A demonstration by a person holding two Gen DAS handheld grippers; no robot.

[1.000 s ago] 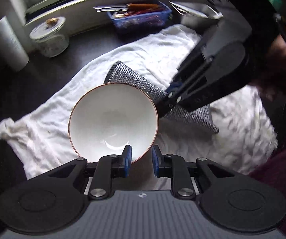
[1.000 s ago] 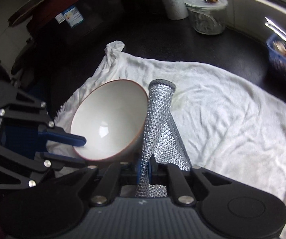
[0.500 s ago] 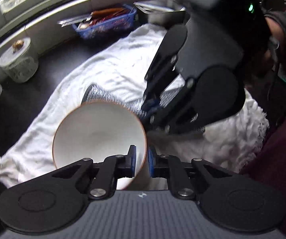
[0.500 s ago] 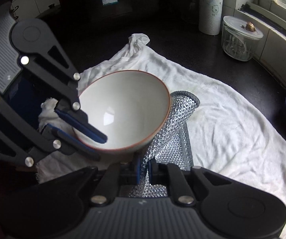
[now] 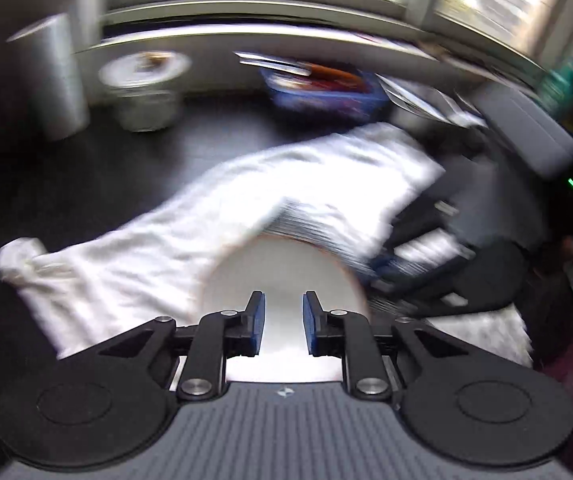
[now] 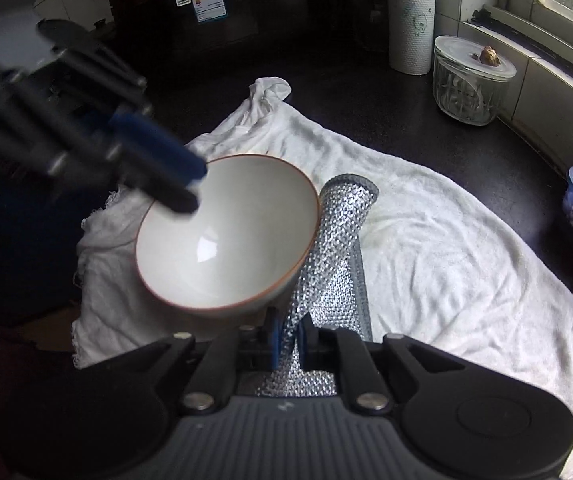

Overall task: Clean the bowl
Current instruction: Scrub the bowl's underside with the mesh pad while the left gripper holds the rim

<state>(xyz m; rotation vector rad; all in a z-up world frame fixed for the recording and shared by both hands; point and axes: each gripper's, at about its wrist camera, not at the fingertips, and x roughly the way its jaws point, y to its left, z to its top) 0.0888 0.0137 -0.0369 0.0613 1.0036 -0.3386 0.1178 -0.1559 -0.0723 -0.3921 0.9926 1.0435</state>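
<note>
A rumpled white cloth towel point(image 6: 438, 248) covers the dark countertop point(image 6: 358, 92). On it the white ceramic bowl with a brown rim point(image 6: 226, 240) sits tilted. The left gripper point(image 5: 279, 312), jaws parted, reaches over the rim. The right gripper point(image 6: 286, 336) pinches a silver mesh scouring cloth point(image 6: 338, 256) touching the bowl's outer wall.
</note>
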